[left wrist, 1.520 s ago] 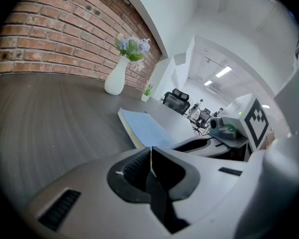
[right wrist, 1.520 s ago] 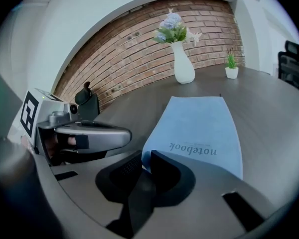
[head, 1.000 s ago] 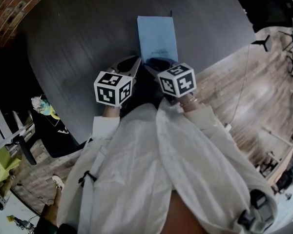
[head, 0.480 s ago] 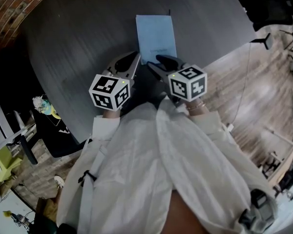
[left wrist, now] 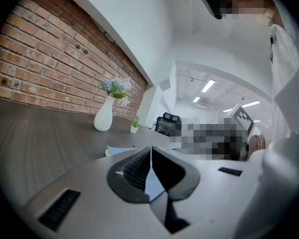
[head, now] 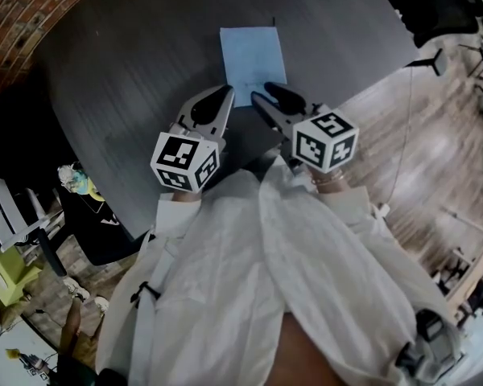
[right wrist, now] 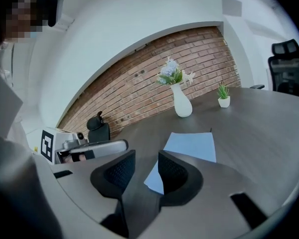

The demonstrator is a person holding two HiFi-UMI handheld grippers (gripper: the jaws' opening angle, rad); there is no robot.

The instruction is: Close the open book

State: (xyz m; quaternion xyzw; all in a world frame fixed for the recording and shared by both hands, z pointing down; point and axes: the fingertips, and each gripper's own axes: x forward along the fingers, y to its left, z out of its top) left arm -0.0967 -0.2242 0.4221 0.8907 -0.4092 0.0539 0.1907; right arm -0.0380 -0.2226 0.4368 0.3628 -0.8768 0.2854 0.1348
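A light-blue book (head: 253, 59) lies closed and flat on the dark table (head: 129, 71); it also shows in the right gripper view (right wrist: 189, 146) and as a sliver in the left gripper view (left wrist: 120, 150). My left gripper (head: 219, 96) (left wrist: 150, 151) hovers shut and empty just left of the book's near edge. The right gripper (head: 267, 95) (right wrist: 146, 158) hangs open above that near edge, apart from the cover. Its jaws have just opened wide and then come in a little, with nothing between them.
A white vase with flowers (right wrist: 182, 103) (left wrist: 103, 116) and a small potted plant (right wrist: 223, 99) stand at the table's far side by the brick wall (right wrist: 139, 83). An office chair (right wrist: 288, 66) stands at the far right. The table's near edge (head: 249, 155) is under my wrists.
Both grippers have lifted and drawn back from the book. The right gripper, earlier low over the book's near end, now stands higher with wider jaws. The book stays closed.
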